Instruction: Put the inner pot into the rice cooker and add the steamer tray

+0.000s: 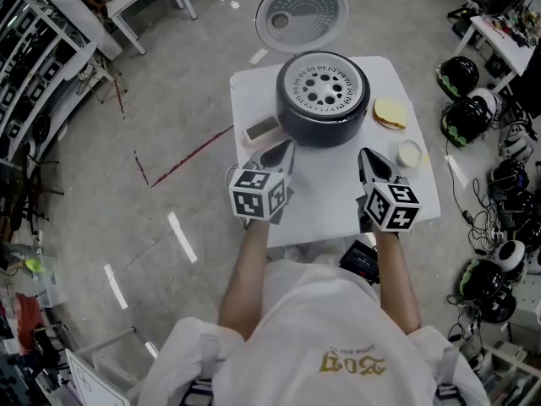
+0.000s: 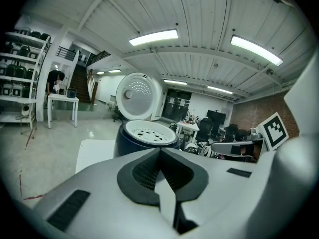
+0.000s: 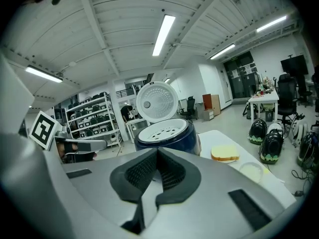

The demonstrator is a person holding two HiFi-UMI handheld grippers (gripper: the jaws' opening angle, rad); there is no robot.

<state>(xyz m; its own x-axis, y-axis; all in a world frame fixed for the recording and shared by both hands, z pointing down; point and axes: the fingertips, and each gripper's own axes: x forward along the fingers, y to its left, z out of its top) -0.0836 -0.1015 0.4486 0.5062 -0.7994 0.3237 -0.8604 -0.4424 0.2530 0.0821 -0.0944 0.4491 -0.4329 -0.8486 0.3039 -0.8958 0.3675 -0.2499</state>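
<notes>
The dark blue rice cooker (image 1: 322, 121) stands at the far middle of the white table (image 1: 254, 100), its round lid (image 1: 302, 13) swung open behind it. A white steamer tray (image 1: 324, 85) with round holes sits in its top; the inner pot beneath is hidden. The cooker (image 2: 129, 141) shows ahead in the left gripper view, with the tray (image 2: 150, 131) on it. It shows again as cooker (image 3: 167, 139) and tray (image 3: 164, 128) in the right gripper view. My left gripper (image 1: 276, 153) and right gripper (image 1: 369, 161) hover shut and empty just in front of the cooker, apart from it.
A yellow sponge (image 1: 390, 112) and a small white dish (image 1: 410, 153) lie on the table's right side. A grey block (image 1: 261, 128) lies left of the cooker. Helmets and cables (image 1: 463, 117) crowd the floor at right; shelving (image 1: 34, 66) stands at left.
</notes>
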